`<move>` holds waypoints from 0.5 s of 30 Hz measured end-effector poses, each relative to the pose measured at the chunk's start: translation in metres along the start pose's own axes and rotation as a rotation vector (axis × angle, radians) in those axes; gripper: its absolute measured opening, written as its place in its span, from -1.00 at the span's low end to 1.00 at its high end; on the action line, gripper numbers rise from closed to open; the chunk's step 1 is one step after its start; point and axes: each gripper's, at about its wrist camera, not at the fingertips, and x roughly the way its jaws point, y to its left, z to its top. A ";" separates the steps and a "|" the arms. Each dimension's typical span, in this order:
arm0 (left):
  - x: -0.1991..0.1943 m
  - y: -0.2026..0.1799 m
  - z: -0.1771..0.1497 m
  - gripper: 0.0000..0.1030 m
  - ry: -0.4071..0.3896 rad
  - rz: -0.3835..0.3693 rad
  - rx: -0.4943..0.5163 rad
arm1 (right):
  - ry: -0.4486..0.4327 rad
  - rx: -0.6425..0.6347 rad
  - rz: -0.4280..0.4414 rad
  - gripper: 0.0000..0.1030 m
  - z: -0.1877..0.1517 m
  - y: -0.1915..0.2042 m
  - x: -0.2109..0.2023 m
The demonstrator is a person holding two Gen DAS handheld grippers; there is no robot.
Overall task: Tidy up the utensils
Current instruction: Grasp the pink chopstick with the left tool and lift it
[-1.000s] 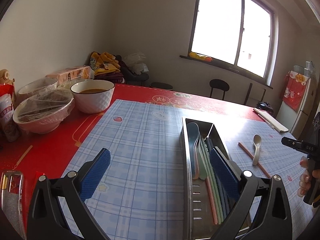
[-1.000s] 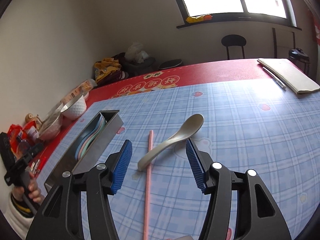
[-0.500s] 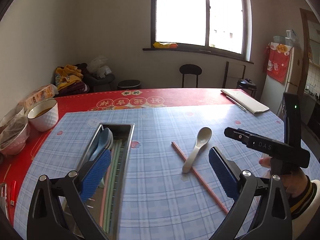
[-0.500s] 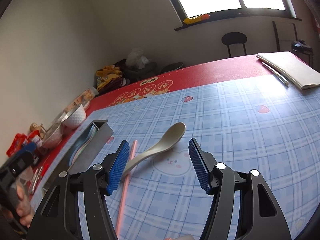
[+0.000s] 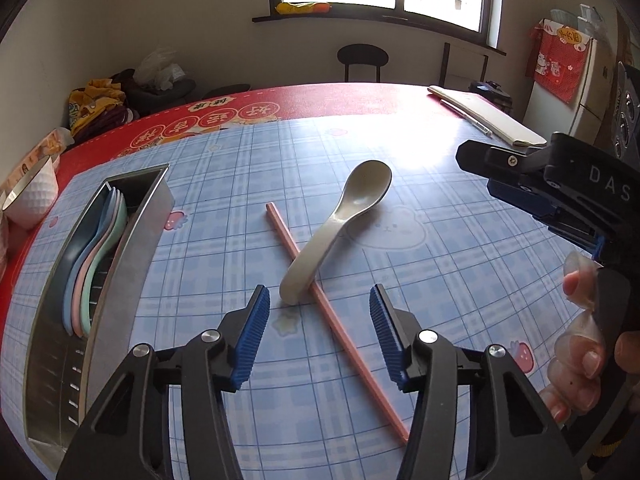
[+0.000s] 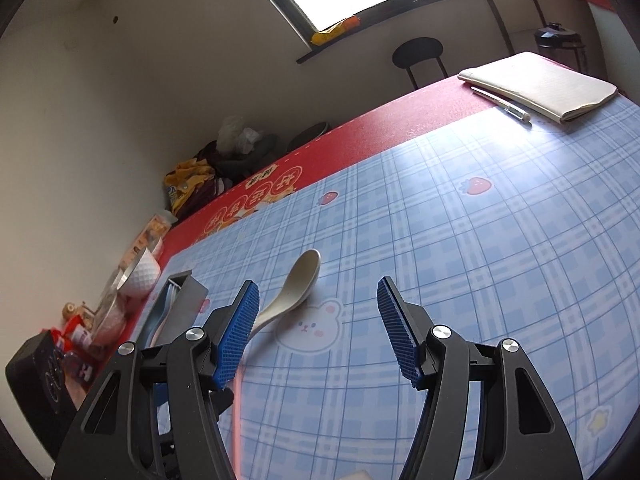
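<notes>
A beige spoon (image 5: 340,224) lies across a pink chopstick (image 5: 336,320) on the blue plaid mat. My left gripper (image 5: 318,302) is open and empty, just short of the spoon's handle end. A steel utensil tray (image 5: 140,216) at the left holds several pastel spoons (image 5: 96,248). My right gripper (image 6: 316,292) is open and empty above the mat; the spoon (image 6: 296,284) lies beside its left finger (image 6: 238,332), and the tray (image 6: 184,300) is further left. The right gripper also shows at the right edge of the left wrist view (image 5: 520,184).
A white bowl (image 5: 30,196) and food items stand at the table's left edge. A notebook (image 6: 540,84) with a pen (image 6: 500,102) lies at the far right corner. A chair (image 5: 362,58) stands beyond the table under the window.
My left gripper has swung from over the tray to the right and now faces the spoon and chopstick. My right gripper has tilted and moved right, so the spoon sits by its left finger.
</notes>
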 end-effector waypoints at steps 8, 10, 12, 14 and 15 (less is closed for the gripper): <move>0.015 0.011 -0.002 -0.61 0.069 -0.007 -0.048 | 0.003 0.011 0.007 0.16 -0.001 -0.001 0.000; 0.015 0.016 -0.004 -0.78 0.071 -0.005 -0.059 | 0.006 0.012 0.007 0.16 -0.002 -0.001 0.001; 0.014 0.020 -0.005 -0.82 0.075 -0.019 -0.071 | 0.009 0.012 0.005 0.16 -0.002 -0.003 0.002; 0.012 0.022 -0.007 -0.84 0.080 -0.013 -0.067 | 0.013 0.013 0.007 0.16 -0.002 -0.002 0.004; 0.010 0.024 -0.008 -0.85 0.083 -0.008 -0.062 | 0.015 0.013 0.007 0.16 -0.002 -0.003 0.004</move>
